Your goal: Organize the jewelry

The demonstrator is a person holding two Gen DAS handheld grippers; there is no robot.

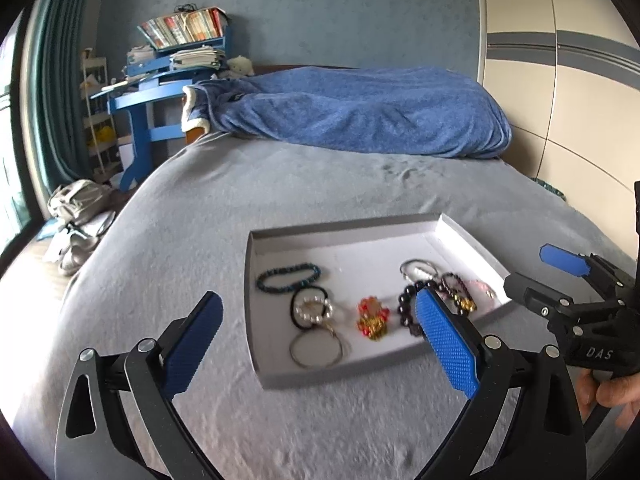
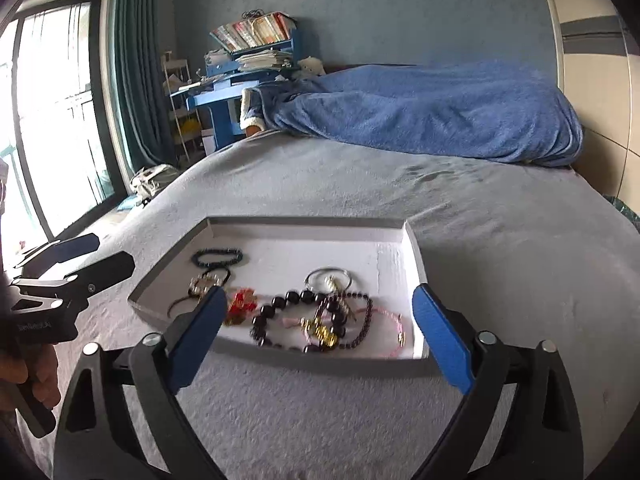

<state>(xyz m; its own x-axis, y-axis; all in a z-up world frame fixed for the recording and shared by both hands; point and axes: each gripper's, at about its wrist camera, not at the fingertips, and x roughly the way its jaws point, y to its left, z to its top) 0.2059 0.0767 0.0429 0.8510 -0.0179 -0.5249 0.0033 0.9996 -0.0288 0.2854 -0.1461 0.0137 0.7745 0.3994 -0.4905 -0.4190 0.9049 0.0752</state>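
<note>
One shallow white tray [image 1: 460, 232] lay on the grey bed [image 1: 280, 184]; I counted roughly seven jewelry pieces inside, among them one teal bead bracelet [image 1: 288, 277] and one red-gold charm [image 1: 373, 319]. Left gripper [image 1: 320, 344] and right gripper [image 2: 320, 344] hovered near its front edge, fingers spread, holding nothing.

A: In the left wrist view we look forward along our own two spread fingers [image 1: 444, 340], low over the grey bed [image 1: 280, 184], close to the near edge of the white tray [image 1: 360, 236]. The view faces the blue blanket [image 1: 360, 116] and the far wall.

B: In the right wrist view we face the same way from slightly further right, equally low and near; the tray [image 2: 304, 228] sits centred between our fingers [image 2: 440, 336].

A: Both views share the tray, the bed, the blanket [image 2: 432, 112] and the blue desk [image 1: 148, 96]. Each also catches the other gripper at its edge: the right gripper [image 1: 540, 272] and the left gripper [image 2: 98, 256].
</note>
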